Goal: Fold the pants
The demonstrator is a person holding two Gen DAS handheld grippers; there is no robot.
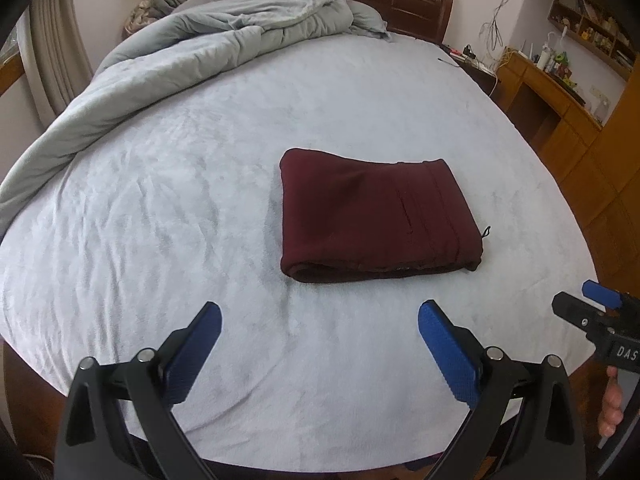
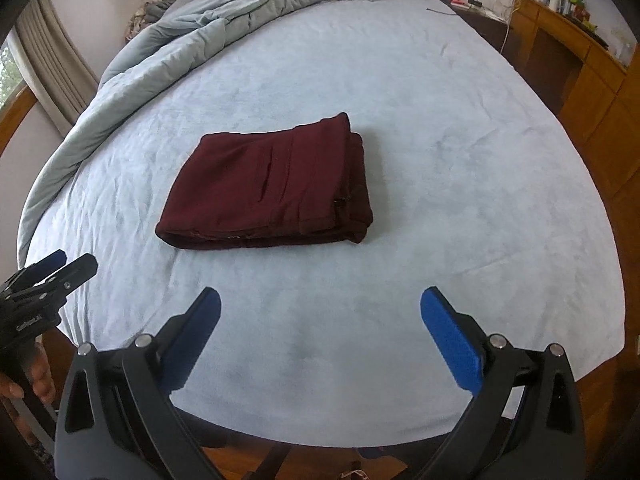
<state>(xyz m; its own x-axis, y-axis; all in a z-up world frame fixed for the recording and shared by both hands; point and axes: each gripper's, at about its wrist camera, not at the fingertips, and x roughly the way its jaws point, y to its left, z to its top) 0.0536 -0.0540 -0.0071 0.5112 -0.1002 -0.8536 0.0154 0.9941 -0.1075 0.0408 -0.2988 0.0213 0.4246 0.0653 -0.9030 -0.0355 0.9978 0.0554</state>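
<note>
Blue pads frame both of my views: my left gripper is spread wide and holds nothing, hanging over the near edge of the bed. My right gripper is likewise released, its fingers well apart, over the same near edge. In the left wrist view, the right gripper sits off to the right of mine; in the right wrist view, the left one shows at the far left edge.

Ahead of both grippers, apart from them, the maroon pants lie folded into a compact rectangle on the pale blue sheet. They sit slightly right of centre ahead of my left gripper and slightly left ahead of my right.

Farther off, a rumpled grey comforter is heaped along the left side up to the dark wooden headboard. A wooden desk stands to the far right.
</note>
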